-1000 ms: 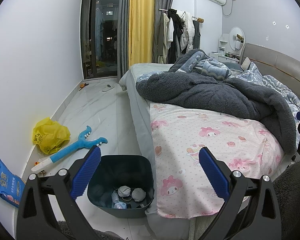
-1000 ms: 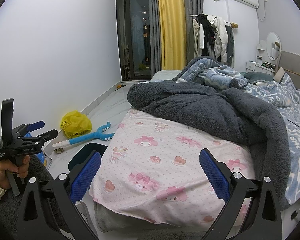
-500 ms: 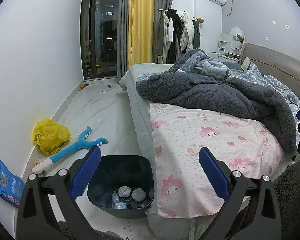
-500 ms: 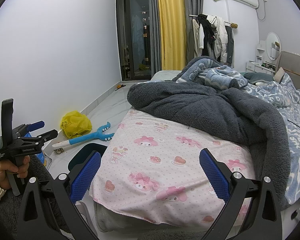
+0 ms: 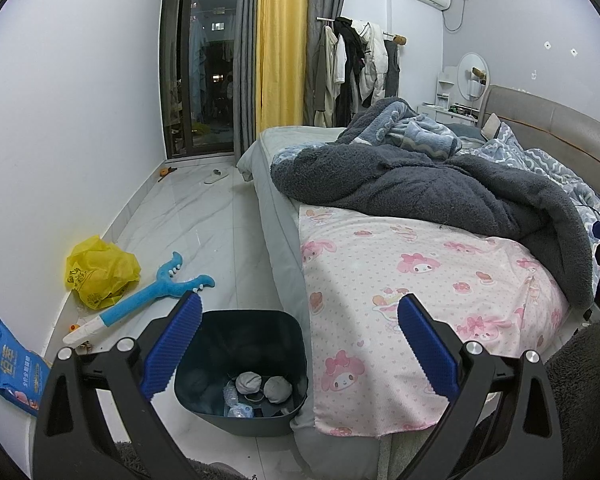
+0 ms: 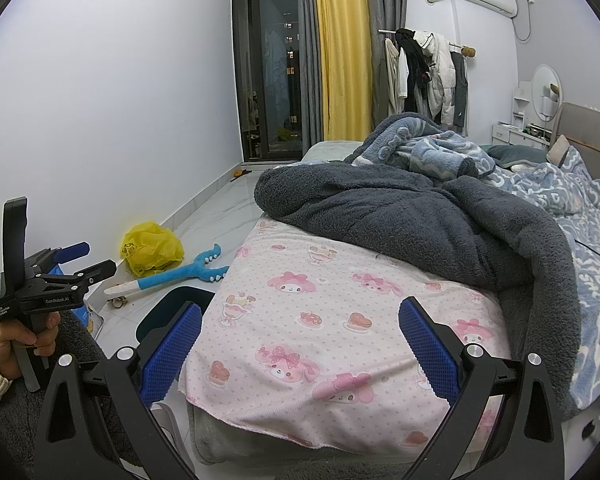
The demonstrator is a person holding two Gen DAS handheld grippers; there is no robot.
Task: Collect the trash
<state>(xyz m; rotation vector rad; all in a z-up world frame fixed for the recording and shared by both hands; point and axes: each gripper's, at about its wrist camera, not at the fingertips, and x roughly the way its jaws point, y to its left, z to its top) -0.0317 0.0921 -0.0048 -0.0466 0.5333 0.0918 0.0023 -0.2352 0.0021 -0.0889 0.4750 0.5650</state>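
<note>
A dark trash bin (image 5: 242, 364) stands on the floor against the bed's corner, with crumpled grey wads (image 5: 264, 385) and clear plastic at its bottom. My left gripper (image 5: 298, 338) hovers open above and in front of it, nothing between its blue pads. A crumpled yellow plastic bag (image 5: 100, 274) and a blue snack packet (image 5: 12, 368) lie by the left wall. My right gripper (image 6: 298, 338) is open over the pink cartoon sheet (image 6: 340, 320), holding nothing. In the right wrist view, the left gripper (image 6: 80, 260) shows at the left, held by a hand, and the bin's rim (image 6: 172, 304) peeks past the bed.
A blue and white toy (image 5: 140, 298) lies on the marble floor beside the yellow bag. The bed carries a heaped grey blanket (image 5: 440, 188). A slipper (image 5: 216, 176) lies near the glass door. Clothes hang on a rack (image 5: 356, 64) at the back.
</note>
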